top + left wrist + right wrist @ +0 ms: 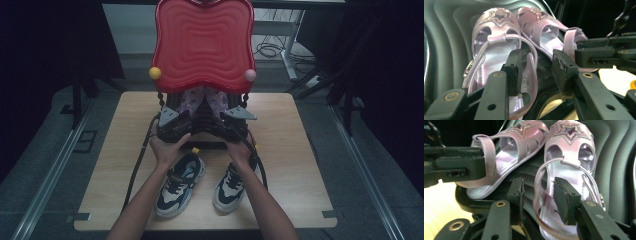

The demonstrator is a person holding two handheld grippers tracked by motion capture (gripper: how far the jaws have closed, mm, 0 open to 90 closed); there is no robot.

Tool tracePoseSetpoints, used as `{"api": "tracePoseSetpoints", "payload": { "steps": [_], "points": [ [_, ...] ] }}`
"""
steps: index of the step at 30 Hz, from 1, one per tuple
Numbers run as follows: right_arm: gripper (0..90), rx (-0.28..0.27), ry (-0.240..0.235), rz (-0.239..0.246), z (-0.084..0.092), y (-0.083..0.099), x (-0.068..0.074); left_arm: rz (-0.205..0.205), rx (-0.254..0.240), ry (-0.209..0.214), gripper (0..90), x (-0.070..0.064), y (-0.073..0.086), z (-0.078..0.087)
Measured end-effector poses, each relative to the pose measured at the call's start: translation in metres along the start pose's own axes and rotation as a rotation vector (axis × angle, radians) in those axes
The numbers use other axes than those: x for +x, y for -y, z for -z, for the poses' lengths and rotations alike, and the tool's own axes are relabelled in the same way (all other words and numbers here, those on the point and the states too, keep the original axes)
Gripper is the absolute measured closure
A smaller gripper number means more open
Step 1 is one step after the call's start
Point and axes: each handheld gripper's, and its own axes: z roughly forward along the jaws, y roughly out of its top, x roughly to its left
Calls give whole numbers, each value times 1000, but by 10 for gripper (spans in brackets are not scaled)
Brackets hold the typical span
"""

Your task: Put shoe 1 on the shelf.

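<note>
Two lilac sandals with glittery stars lie side by side in a black ribbed case under its raised red lid (202, 42). In the high view my left gripper (172, 122) and right gripper (235, 116) reach into the case from the front. The left gripper (537, 72) stands open, with the inner side band of the left sandal (496, 45) between its jaws; the pads do not press it. The right gripper (540, 198) is open too, astride the thin side strap of the right sandal (569, 157). Each gripper view shows the other gripper beside the farther sandal.
A pair of dark and white sneakers (179, 185) (231, 187) stands on the wooden table (285, 125) in front of the case, between the person's forearms. A yellow ball (155, 73) and a pink ball (250, 75) sit at the lid's lower corners. Dark floor surrounds the table.
</note>
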Motion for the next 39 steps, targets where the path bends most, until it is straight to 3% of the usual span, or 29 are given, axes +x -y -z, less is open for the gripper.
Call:
{"api": "tracePoseSetpoints", "payload": {
  "steps": [7, 12, 17, 20, 30, 34, 39],
  "points": [
    [567, -15, -40, -14, 13, 1, 0, 26, 3, 24, 570, 2, -2, 13],
    [552, -26, -72, -19, 28, 3, -1, 64, 15, 67, 558, 3, 1, 28],
    [548, -32, -93, -16, 38, 8, 0, 70, 20, 76, 556, 2, 4, 39],
    [541, -36, -129, -26, 46, 13, 1, 68, 26, 82, 555, 0, 7, 50],
    [531, -24, -198, 7, 68, 28, 6, 91, 61, 119, 561, -4, 17, 72],
    [526, -15, -219, 25, 79, 37, 3, 92, 84, 132, 566, -6, 25, 84],
    [524, -17, -231, 15, 89, 47, -1, 104, 102, 139, 568, -7, 32, 93]
  ]
}}
